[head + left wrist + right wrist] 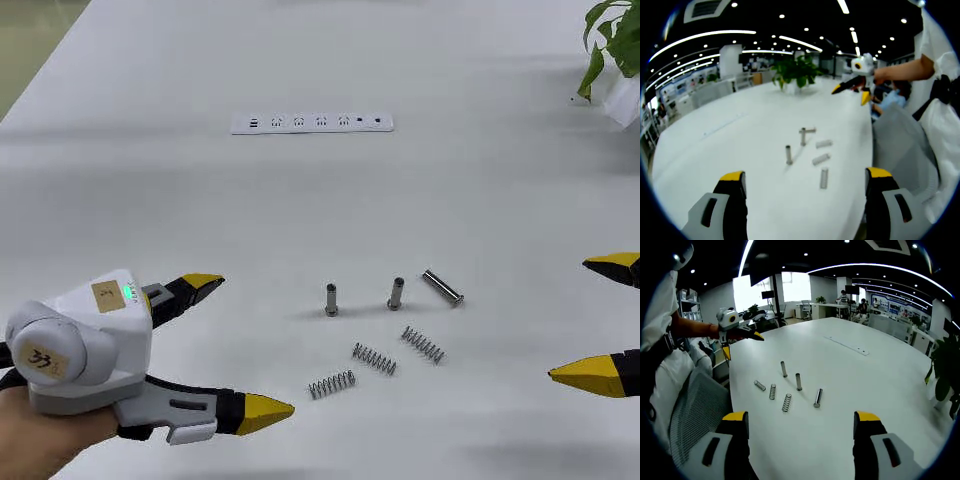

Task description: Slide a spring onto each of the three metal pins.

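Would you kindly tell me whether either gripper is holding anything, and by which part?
Nothing is held: the left gripper and right gripper are both open and empty; the springs and pins rest free on the table.

White left gripper (pixel 256 345), black jaws yellow-tipped (tan stickers (pixel 108 295), green light (pixel 128 293))

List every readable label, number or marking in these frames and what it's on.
"33": handwritten on the tan sticker on the round end of the left gripper.
Too blurred to read: the mark on the second tan sticker on top of that gripper.
No legible text: the power strip.
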A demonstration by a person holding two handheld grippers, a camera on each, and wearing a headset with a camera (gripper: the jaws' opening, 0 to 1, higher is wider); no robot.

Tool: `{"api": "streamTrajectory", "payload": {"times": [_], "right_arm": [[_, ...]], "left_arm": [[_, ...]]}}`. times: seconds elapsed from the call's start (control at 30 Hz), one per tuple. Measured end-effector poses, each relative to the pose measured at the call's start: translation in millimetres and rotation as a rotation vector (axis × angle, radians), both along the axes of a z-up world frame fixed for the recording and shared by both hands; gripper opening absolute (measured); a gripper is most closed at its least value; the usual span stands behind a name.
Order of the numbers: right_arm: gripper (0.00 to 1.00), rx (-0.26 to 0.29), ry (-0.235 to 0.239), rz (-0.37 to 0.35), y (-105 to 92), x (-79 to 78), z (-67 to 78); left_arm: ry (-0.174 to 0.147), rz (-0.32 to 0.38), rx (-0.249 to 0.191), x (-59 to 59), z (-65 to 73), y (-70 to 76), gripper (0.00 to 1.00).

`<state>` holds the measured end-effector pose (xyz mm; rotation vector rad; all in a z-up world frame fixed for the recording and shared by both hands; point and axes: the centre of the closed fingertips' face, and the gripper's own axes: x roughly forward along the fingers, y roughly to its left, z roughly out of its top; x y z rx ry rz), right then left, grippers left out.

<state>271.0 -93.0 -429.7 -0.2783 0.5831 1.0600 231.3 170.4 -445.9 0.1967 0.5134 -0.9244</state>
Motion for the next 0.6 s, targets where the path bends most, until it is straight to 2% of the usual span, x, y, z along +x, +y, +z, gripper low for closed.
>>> {"api": "streamTrajectory", "payload": {"times": [0.6], "right_arm": [[0.74,-0.043,0.000,0.038,30.6,37.3,-1.3]], "left_arm": [[-0.003,0.006,-0.024,3.0,3.2,-5.7,1.00]]}}
